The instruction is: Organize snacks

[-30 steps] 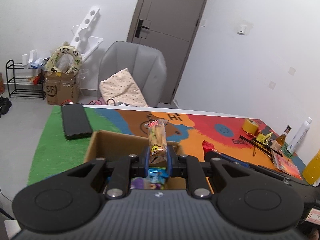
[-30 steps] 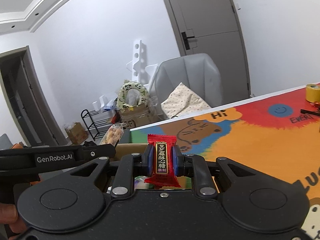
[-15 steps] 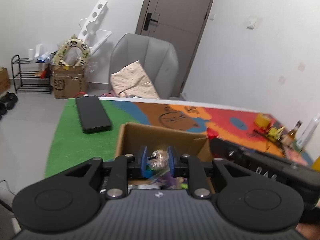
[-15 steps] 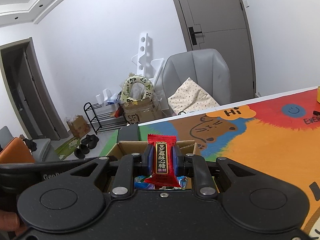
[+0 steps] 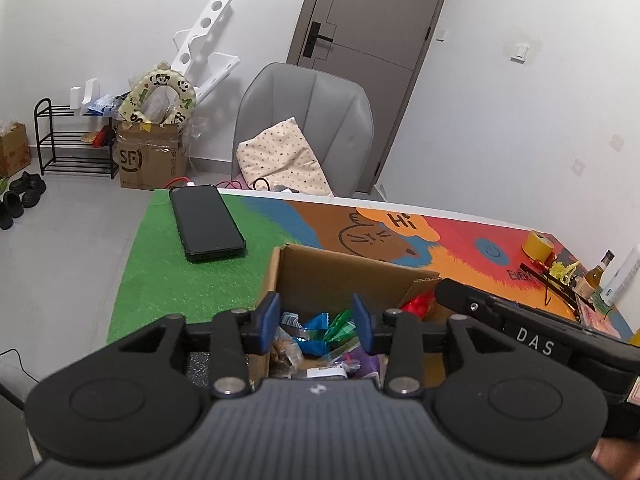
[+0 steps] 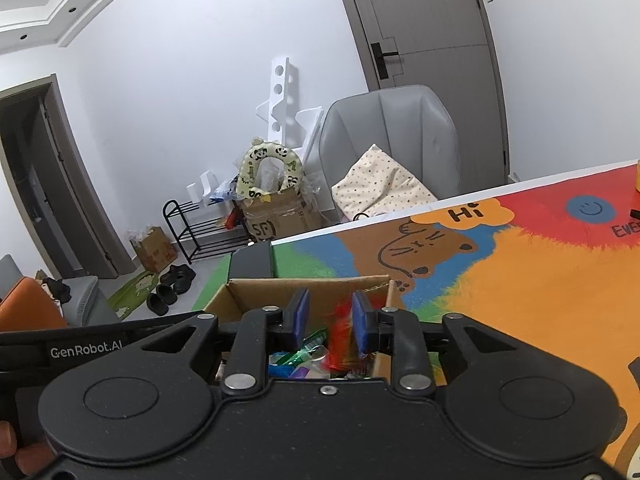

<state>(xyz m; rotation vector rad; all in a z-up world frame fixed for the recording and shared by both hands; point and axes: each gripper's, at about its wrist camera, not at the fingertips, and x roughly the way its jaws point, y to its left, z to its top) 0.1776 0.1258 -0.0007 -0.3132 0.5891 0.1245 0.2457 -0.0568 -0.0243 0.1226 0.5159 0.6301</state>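
Note:
An open cardboard box (image 5: 340,272) stands on the colourful table mat, with several wrapped snacks (image 5: 320,332) lying inside it. My left gripper (image 5: 316,322) hovers over the box's near side. Its jaws are opening, and nothing is between the blue pads. A clear biscuit pack (image 5: 286,350) lies in the box just below them. In the right wrist view my right gripper (image 6: 331,317) is over the same box (image 6: 256,292), and its jaws are opening too. A blurred red candy packet (image 6: 340,338) slips down between its pads, close to the right pad and loose from the left one.
A black phone (image 5: 206,222) lies on the green part of the mat behind the box. A yellow tape roll (image 5: 540,244), bottles (image 5: 598,276) and small clutter sit at the far right. A grey chair (image 5: 304,120) stands beyond the table's far edge.
Both grippers moved in over the box. The left jaws spread and the biscuit pack dropped out of them into the box. The right jaws parted and the red packet is sliding down.

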